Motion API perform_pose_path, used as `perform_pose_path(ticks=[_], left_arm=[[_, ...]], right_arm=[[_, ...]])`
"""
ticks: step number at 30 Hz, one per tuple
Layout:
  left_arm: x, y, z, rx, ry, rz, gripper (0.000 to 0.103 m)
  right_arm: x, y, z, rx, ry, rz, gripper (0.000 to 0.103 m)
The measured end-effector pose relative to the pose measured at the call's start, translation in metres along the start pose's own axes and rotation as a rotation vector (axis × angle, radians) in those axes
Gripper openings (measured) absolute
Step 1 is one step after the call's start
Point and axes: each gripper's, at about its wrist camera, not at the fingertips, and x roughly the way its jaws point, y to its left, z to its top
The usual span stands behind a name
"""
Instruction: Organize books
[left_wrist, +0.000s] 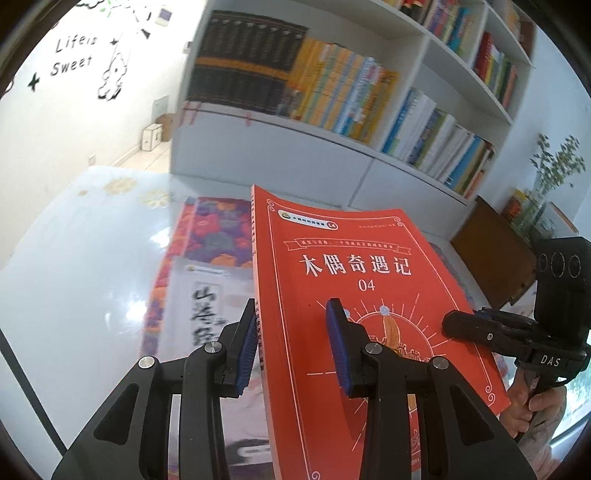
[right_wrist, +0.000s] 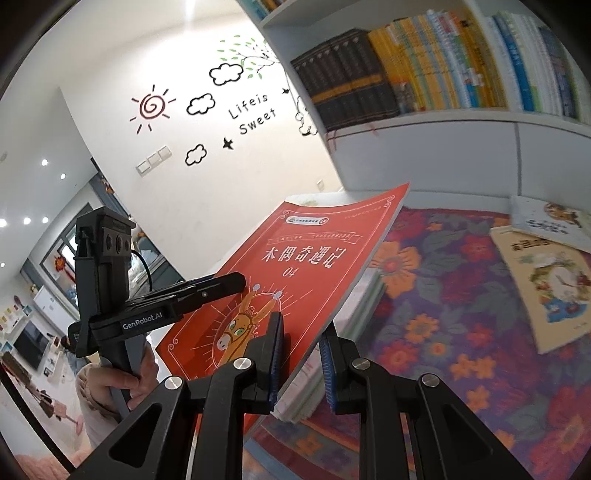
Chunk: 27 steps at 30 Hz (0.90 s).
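A red paperback marked "04" (left_wrist: 354, 295) is held tilted above the table. My left gripper (left_wrist: 295, 347) is shut on its spine edge. My right gripper (right_wrist: 301, 363) is shut on the opposite page edge of the same red book (right_wrist: 295, 266); it shows in the left wrist view (left_wrist: 472, 328) on the right. Under the book a white book with black calligraphy (left_wrist: 207, 295) lies on a flowered cloth (left_wrist: 218, 229). Two picture books (right_wrist: 550, 280) lie on the cloth to the right.
A white bookshelf (left_wrist: 332, 133) packed with upright books stands behind the glossy white table (left_wrist: 81, 273). A plant in a vase (left_wrist: 546, 192) and a brown board (left_wrist: 491, 251) are at the right. A wall with stickers is at the left.
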Motion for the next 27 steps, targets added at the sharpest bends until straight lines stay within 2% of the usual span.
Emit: perform_pose_path(ticks=[7, 14, 18, 21, 27], left_arm=[[0.014, 0.044, -0.009, -0.066, 0.025, 0.01, 0.032], [0.037, 0.074, -0.028, -0.117, 0.075, 0.027, 0.032], [0.046, 0.078, -0.038, -0.118, 0.102, 0.041, 0.032], [0.045, 0.077, -0.042, -0.122, 0.087, 0.041, 0.035], [0.048, 0.068, -0.041, -0.086, 0.088, 0.099, 0.035]], right_arm=[[0.049, 0.005, 0.001, -0.003, 0.055, 0.017, 0.018], [0.092, -0.004, -0.012, 0.032, 0.123, 0.022, 0.019], [0.109, -0.014, -0.02, 0.058, 0.158, 0.014, 0.019], [0.116, -0.018, -0.023, 0.065, 0.177, 0.004, 0.019], [0.123, -0.02, -0.028, 0.063, 0.196, -0.014, 0.02]])
